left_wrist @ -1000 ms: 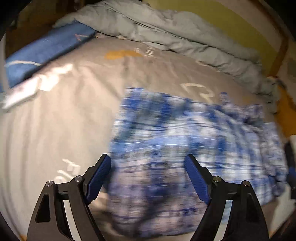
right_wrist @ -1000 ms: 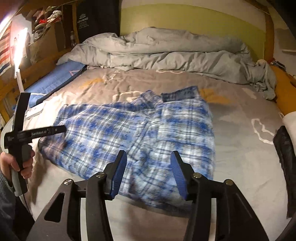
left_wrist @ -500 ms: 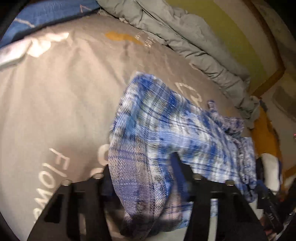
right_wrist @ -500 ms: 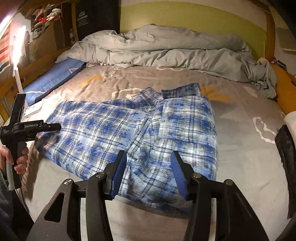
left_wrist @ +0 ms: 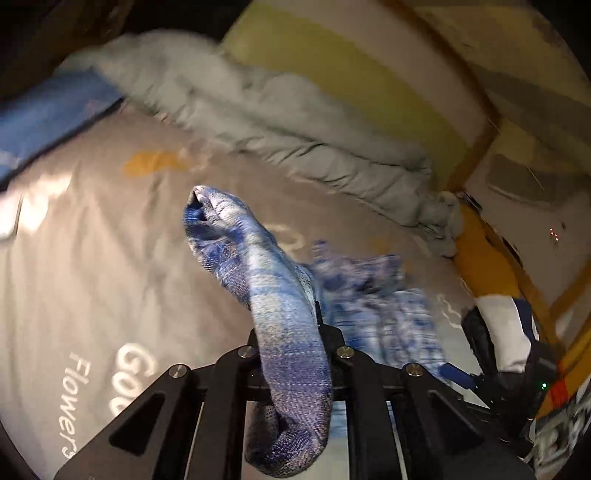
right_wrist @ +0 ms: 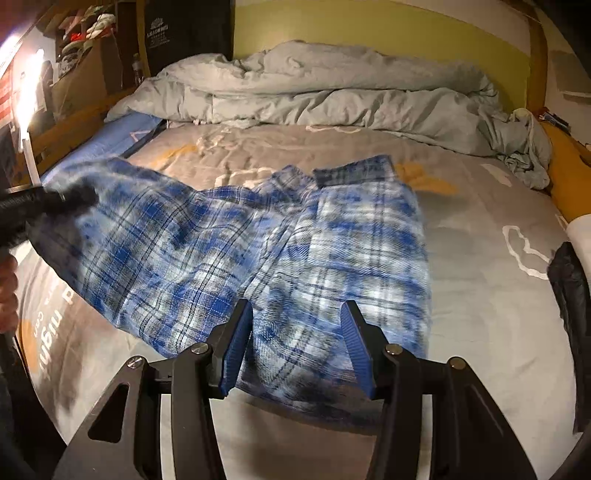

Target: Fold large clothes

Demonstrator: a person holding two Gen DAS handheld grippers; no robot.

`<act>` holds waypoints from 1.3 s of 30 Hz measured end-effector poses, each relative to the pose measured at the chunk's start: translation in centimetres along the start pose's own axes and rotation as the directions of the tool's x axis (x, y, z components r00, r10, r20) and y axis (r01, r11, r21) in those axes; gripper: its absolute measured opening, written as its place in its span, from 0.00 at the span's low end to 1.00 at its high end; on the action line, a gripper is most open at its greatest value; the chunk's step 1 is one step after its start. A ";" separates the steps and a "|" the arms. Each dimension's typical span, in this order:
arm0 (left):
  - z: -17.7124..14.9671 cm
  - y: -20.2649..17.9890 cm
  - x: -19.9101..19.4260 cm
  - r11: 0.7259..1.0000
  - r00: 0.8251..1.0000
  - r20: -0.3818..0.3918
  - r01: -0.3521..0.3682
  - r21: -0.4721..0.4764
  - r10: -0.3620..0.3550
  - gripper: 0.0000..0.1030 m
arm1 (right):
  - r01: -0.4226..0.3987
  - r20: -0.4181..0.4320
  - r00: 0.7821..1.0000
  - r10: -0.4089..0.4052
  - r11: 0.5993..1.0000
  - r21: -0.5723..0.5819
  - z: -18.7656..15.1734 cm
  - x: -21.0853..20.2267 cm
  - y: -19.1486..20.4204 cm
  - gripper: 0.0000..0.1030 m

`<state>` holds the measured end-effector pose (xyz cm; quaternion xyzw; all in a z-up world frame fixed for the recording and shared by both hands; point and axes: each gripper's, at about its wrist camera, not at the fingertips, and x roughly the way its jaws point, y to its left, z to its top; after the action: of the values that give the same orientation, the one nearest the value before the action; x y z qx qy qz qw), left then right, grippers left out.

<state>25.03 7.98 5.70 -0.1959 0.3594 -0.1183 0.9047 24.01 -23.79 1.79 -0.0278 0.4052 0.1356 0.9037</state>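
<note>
1. The left gripper point(left_wrist: 295, 332) has its jaws closing, almost together, with a bunched end of the blue plaid trousers point(right_wrist: 258, 251) pinched between them; the cloth hides the pads.
2. That pinched fabric pokes up in a roll past the jaws and hangs down over the black frame in the left wrist view.
3. In the right wrist view the left gripper point(right_wrist: 33, 203) shows as a dark, blurred shape at the left edge, holding that end of the trousers lifted off the bed, with part of a hand point(right_wrist: 9, 288) below it.
4. The right gripper point(right_wrist: 297, 347) has its jaws about half apart and opening slightly, blue pads bare. The near hem of the trousers appears in the gap between them, but the pads do not press on it, and I cannot tell whether they touch the cloth.
5. The trousers lie spread across the middle of the grey bedsheet point(right_wrist: 480, 295): the right leg flat, the left leg raised and slanting up toward the left gripper, the waistband at the far side.
6. A rumpled grey quilt point(right_wrist: 332, 96) is heaped along the head of the bed, against a yellow-green headboard point(right_wrist: 369, 29).
7. A blue pad point(right_wrist: 122, 136) lies along the left side of the bed.
8. A dark garment point(right_wrist: 569, 295) rests at the right edge.
</note>
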 end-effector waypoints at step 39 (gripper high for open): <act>-1.2 -18.1 5.0 0.961 0.998 -0.031 0.055 0.271 -0.048 0.12 | -0.239 -0.034 0.969 0.244 0.964 0.113 -2.1 3.4 -2.3 0.08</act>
<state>26.47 -10.31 9.80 -0.0780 0.3452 -0.1922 0.9153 25.27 -25.59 -2.28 0.0673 0.4339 0.2220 0.8706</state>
